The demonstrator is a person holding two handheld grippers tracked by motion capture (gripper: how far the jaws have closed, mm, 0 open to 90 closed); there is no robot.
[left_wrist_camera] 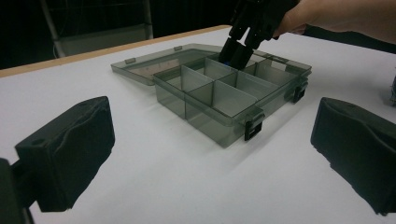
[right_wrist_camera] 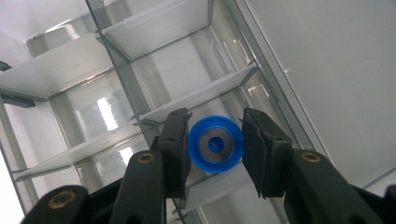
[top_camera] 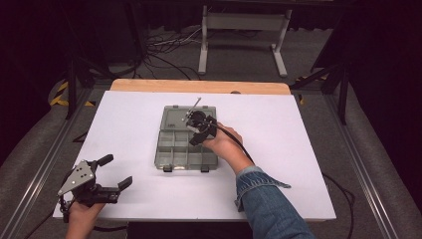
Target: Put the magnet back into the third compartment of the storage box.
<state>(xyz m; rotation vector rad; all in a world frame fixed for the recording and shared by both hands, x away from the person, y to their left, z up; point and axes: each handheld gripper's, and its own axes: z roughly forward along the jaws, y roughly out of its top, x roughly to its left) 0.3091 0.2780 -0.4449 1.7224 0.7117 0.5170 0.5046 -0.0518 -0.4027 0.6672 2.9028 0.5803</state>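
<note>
A clear grey compartment box (top_camera: pixel 164 160) lies open in the middle of the white table, its lid (top_camera: pixel 174 118) folded flat on the far side. My right gripper (top_camera: pixel 195 130) reaches down into a compartment in the row beside the lid. In the right gripper view it (right_wrist_camera: pixel 215 147) is shut on a blue round disc (right_wrist_camera: pixel 229 128) with a metal centre, one pad on each side, above the box dividers (right_wrist_camera: pixel 196 95). My left gripper (top_camera: pixel 117 171) rests at the table's near left corner, open and holding nothing. Its wide-apart pads (left_wrist_camera: pixel 70 154) frame the box (left_wrist_camera: pixel 205 123) and the right gripper (left_wrist_camera: pixel 240 49).
The white table top (top_camera: pixel 298 149) has bare room all round the box. A wooden edge (top_camera: pixel 199 86) runs along its far side. Beyond it stand a white metal frame (top_camera: pixel 244 22) and floor cables (top_camera: pixel 164 50). A cable (top_camera: pixel 239 144) trails from the right gripper.
</note>
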